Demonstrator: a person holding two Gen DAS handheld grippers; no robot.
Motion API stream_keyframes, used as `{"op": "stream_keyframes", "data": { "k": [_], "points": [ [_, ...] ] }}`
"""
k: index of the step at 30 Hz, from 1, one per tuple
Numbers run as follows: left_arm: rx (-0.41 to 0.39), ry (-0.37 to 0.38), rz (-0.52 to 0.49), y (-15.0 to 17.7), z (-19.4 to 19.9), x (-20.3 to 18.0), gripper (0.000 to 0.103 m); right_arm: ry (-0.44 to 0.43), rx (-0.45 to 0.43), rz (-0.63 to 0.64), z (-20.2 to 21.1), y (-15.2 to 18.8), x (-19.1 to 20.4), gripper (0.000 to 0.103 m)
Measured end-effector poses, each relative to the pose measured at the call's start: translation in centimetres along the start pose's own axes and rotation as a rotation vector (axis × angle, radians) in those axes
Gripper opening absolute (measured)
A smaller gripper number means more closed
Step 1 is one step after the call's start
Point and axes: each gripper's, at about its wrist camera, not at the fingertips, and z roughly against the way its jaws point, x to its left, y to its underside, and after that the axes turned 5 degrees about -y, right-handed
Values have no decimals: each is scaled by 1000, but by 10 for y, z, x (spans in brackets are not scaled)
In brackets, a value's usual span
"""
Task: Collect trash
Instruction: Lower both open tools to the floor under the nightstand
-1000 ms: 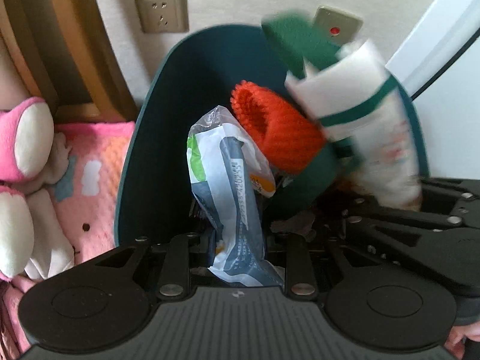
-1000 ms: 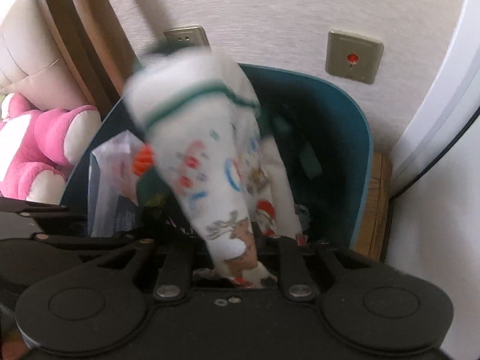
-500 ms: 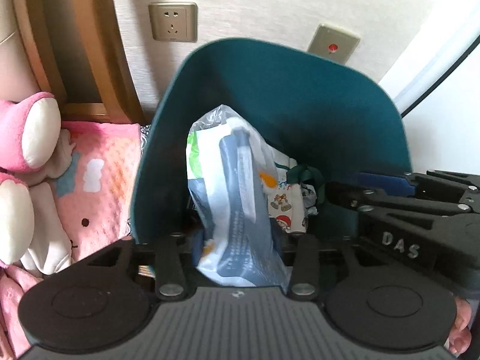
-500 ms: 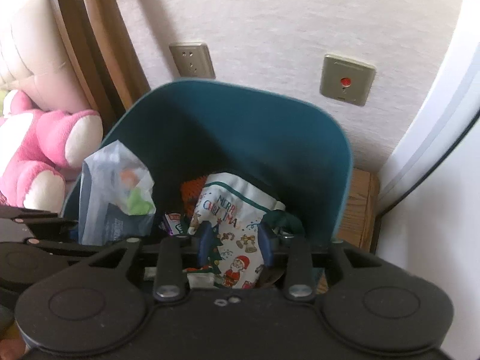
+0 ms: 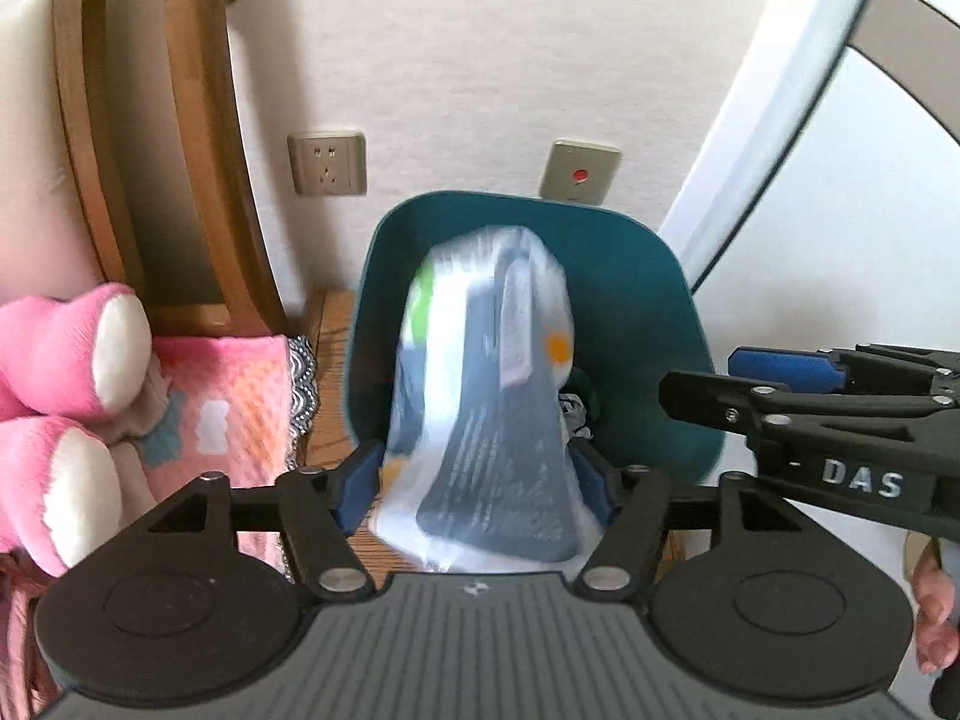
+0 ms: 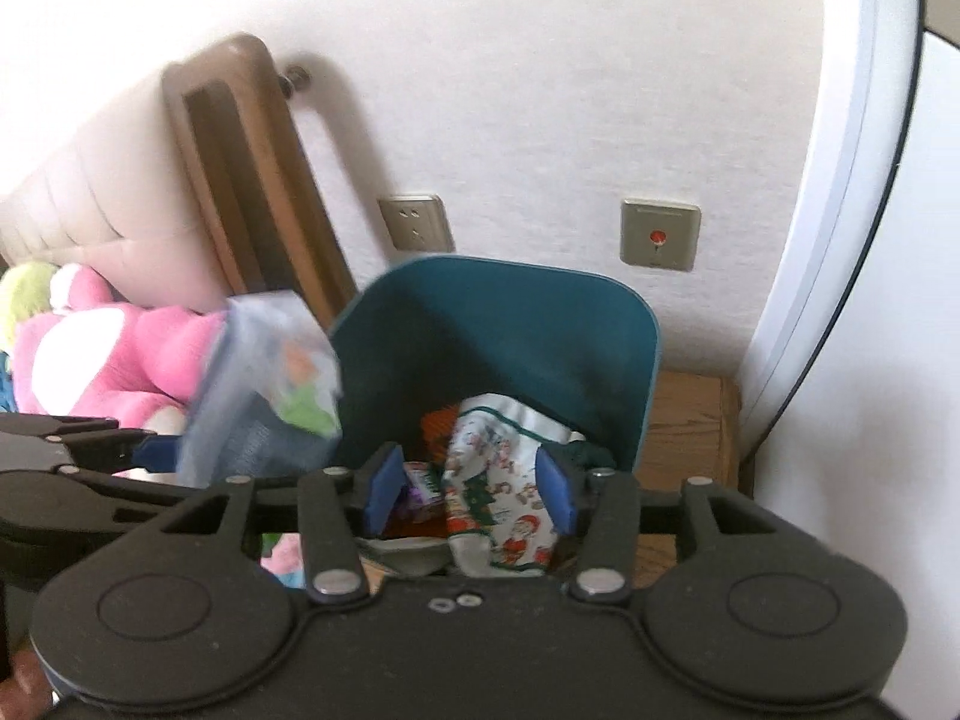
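A teal trash bin stands by the wall; it also shows in the right wrist view. My left gripper is shut on a clear plastic bag with blue-grey and green print, held above the bin's near rim; the bag also shows at the left of the right wrist view. My right gripper is open above the bin, and from the left wrist view it is at the right. A white Christmas-print cloth lies in the bin below the open jaws, with an orange knit piece beside it.
A wooden headboard and a pink plush toy on a pink blanket are at the left. A wall socket and a switch plate are above the bin. A white door frame stands at the right.
My right gripper opened and let the Christmas cloth fall into the bin. Both grippers rose and pulled back from the bin; the left still holds the plastic bag.
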Motion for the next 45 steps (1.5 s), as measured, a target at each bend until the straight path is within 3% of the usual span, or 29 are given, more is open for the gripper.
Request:
{"op": "stream_keyframes", "data": {
  "k": [3, 13, 20, 25, 32, 36, 40, 42, 45],
  "points": [
    [1, 13, -12, 5, 8, 3, 79, -1, -25, 7, 18, 9, 12, 51],
    [8, 38, 7, 24, 2, 19, 79, -16, -53, -35, 43, 52, 22, 56],
    [1, -13, -1, 79, 10, 36, 79, -50, -1, -15, 34, 96, 17, 58],
    [62, -60, 28, 125, -7, 42, 79, -85, 87, 32, -1, 127, 14, 61],
    [177, -89, 75, 196, -62, 46, 79, -134, 256, 58, -69, 198, 4, 62],
    [256, -57, 78, 243, -112, 45, 79, -127, 326, 29, -108, 253, -3, 63],
    [332, -16, 113, 295, -171, 45, 84, -97, 371, -53, -155, 311, -20, 63],
    [358, -14, 130, 321, -201, 45, 95, -85, 390, -88, -181, 338, -29, 63],
    [416, -18, 192, 371, -255, 47, 100, -55, 429, -136, -227, 382, -44, 63]
  ]
}}
